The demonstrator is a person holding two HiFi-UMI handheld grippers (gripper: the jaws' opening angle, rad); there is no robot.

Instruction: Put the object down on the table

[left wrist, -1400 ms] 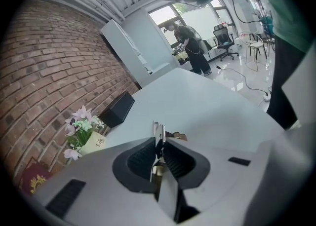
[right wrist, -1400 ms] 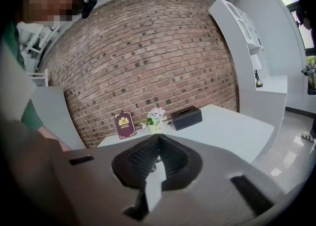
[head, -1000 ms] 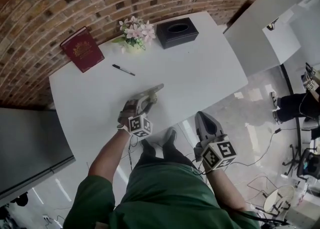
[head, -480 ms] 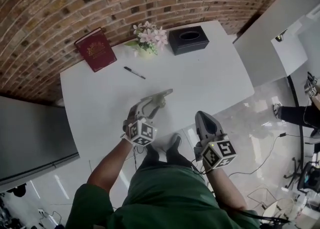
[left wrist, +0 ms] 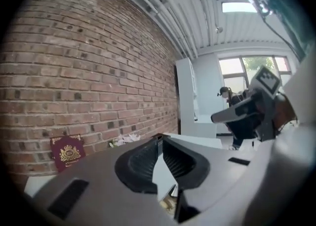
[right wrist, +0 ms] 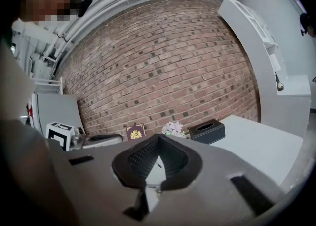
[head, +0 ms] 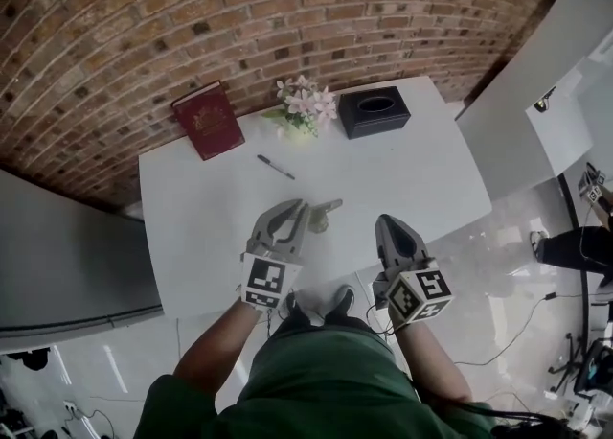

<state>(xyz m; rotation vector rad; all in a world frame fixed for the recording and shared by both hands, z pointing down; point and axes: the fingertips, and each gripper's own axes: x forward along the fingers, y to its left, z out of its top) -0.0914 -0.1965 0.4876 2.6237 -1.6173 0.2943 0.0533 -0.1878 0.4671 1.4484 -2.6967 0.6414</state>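
Desk [head: 421, 173]: white, set against a brick wall [head: 192, 15].

Item 1. Object [head: 326, 213]: small, flat, grey-beige. It lies on the desk near its front edge, just to the right of the left tool's tips. Whether the two touch cannot be told from the head view.

Item 2. Left hand-held gripper [head: 291, 209]: held over the front part of the desk and pointing toward the wall. Its jaws are closing, with the tips nearly together and nothing between them. It has let go of the object.

Item 3. Right hand-held gripper [head: 391, 228]: held at the desk's front edge, to the right of the object and apart from it. It is clenched, with the jaw tips meeting on nothing.

Item 4. Red book [head: 208, 119]: has a gold crest on its cover and lies flat at the back left of the desk.

Item 5. Flowers [head: 305, 103]: a pale pink bunch at the back centre.

Item 6. Tissue box [head: 374, 112]: black, just right of the flowers.

Item 7. Pen [head: 276, 167]: dark, lying between the book and the object.
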